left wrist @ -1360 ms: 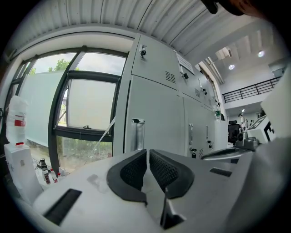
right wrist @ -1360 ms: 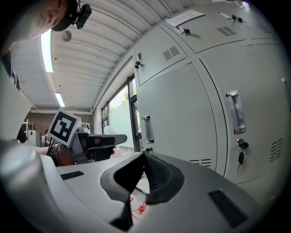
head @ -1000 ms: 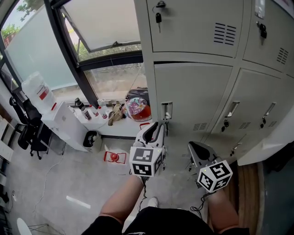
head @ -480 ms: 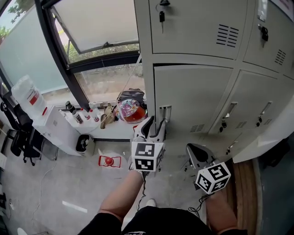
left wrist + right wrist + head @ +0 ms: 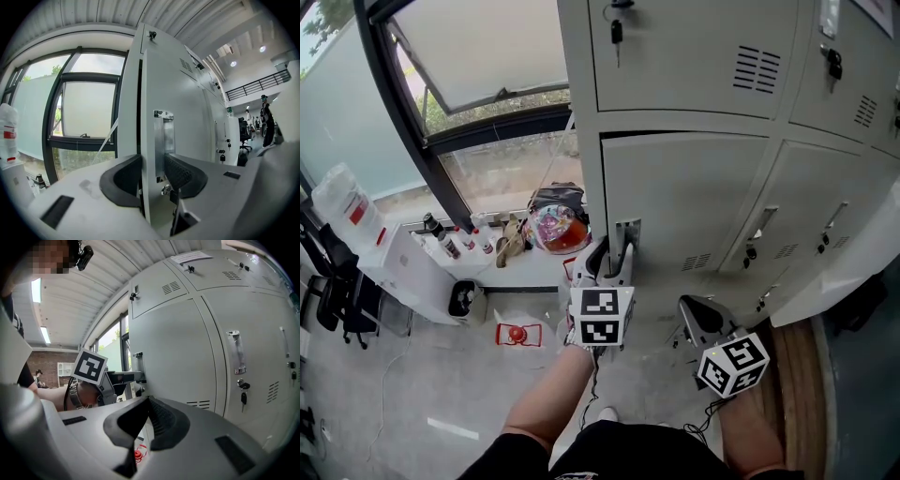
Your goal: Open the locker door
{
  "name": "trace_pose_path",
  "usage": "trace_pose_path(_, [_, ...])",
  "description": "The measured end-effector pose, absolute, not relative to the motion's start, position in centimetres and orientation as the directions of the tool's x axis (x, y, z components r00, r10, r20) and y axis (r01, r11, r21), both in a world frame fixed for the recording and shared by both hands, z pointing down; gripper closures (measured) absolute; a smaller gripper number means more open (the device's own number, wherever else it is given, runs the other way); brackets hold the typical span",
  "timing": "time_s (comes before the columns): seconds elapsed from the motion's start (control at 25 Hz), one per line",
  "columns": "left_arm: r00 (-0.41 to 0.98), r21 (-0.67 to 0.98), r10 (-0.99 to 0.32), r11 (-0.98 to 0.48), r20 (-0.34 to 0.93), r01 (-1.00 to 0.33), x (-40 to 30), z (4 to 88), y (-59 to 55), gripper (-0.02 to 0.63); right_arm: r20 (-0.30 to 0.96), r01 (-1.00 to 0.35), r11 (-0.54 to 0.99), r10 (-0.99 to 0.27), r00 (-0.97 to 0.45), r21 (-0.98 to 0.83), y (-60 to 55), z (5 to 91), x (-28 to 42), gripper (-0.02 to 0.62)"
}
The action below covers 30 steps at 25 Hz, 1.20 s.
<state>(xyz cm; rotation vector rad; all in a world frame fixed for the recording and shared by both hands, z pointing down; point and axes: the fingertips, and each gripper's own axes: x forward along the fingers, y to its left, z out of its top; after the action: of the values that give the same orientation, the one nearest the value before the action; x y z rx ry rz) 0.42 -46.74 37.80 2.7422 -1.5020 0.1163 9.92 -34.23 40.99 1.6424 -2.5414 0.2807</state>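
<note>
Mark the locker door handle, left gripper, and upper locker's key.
locker door handle [image 5: 163, 138]: left gripper view, middle of its metal plate.
left gripper [image 5: 613, 251]: head view, midway between its opening fingers, handle between them.
key [image 5: 617, 34]: head view, hanging key's body.

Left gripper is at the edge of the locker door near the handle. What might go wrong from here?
1. The left gripper's jaws are opening with the locker door's edge between them; the door looks barely ajar and might swing shut.
2. The handle sits close beside one pad and may snag on withdrawal.
3. The right gripper is shut, off the door, so it likely cannot catch it.
</note>
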Motion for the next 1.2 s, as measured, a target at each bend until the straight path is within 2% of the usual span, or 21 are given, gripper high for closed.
trace_pose_path(1.2, [0.522, -0.011, -0.847, -0.526, 0.101, -0.851, 0.7, 38.0, -42.4, 0.459, 0.156, -0.873, 0.473, -0.859, -0.488, -0.121, -32.2, 40.3, 10.1, 0.541])
